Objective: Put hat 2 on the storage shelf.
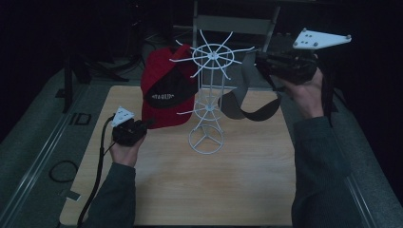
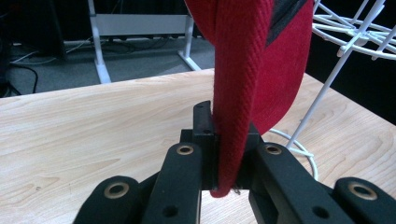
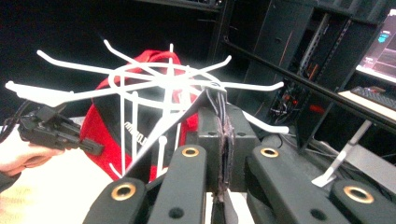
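Dark grey sleeves; black grippers with brass-ringed screws, 2 pale three-cornered plates.

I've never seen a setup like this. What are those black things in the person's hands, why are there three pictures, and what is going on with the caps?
No robot here: a person holds a hand-operated clamp, called a gripper, in each hand. The high view looks down on a wooden table from above. The other two pictures come from small cameras riding on each gripper, looking along its black jaws.

On the table stands a white wire rack with spokes for hanging hats. A red cap hangs at its left side. The left gripper is shut on that cap's edge, seen close up in the left gripper view. The right gripper, raised beside the rack's top, is shut on a grey cap, which dangles below it.
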